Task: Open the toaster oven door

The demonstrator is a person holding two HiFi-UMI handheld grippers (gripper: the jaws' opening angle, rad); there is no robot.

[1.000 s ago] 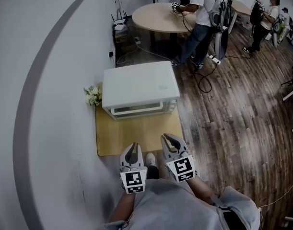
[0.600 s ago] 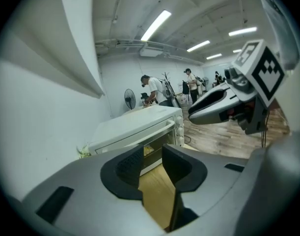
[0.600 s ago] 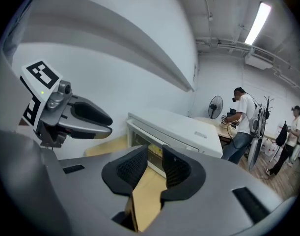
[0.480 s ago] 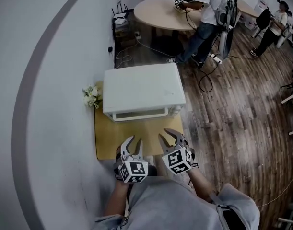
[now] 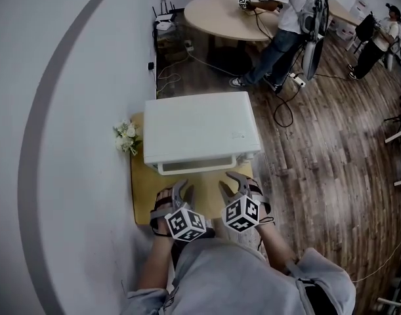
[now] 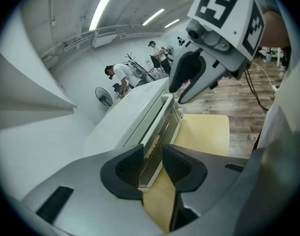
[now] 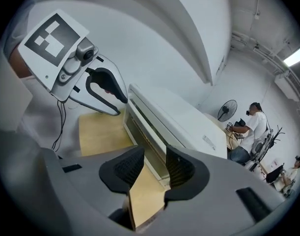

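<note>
The white toaster oven [image 5: 200,131] stands on a tan mat [image 5: 147,192] against the wall, with its door shut and the handle bar [image 5: 193,167] along the front's top edge. My left gripper [image 5: 178,192] hovers over the mat just short of the oven front, open and empty. My right gripper [image 5: 234,184] is beside it near the oven's right front corner; its jaws are opening with nothing between them. The left gripper view looks past my left gripper [image 6: 153,161] along the oven front [image 6: 157,127]. In the right gripper view, my right gripper [image 7: 154,166] frames the oven's glass door [image 7: 145,136].
A small bunch of white flowers [image 5: 126,138] lies by the wall left of the oven. Behind it are cables [image 5: 170,71] and a round table [image 5: 230,15] with a person [image 5: 285,25] standing at it. Wood floor [image 5: 318,176] spreads to the right.
Both grippers have gone from shut to open. They have come closer to the oven's front, and the head view has shifted forward.
</note>
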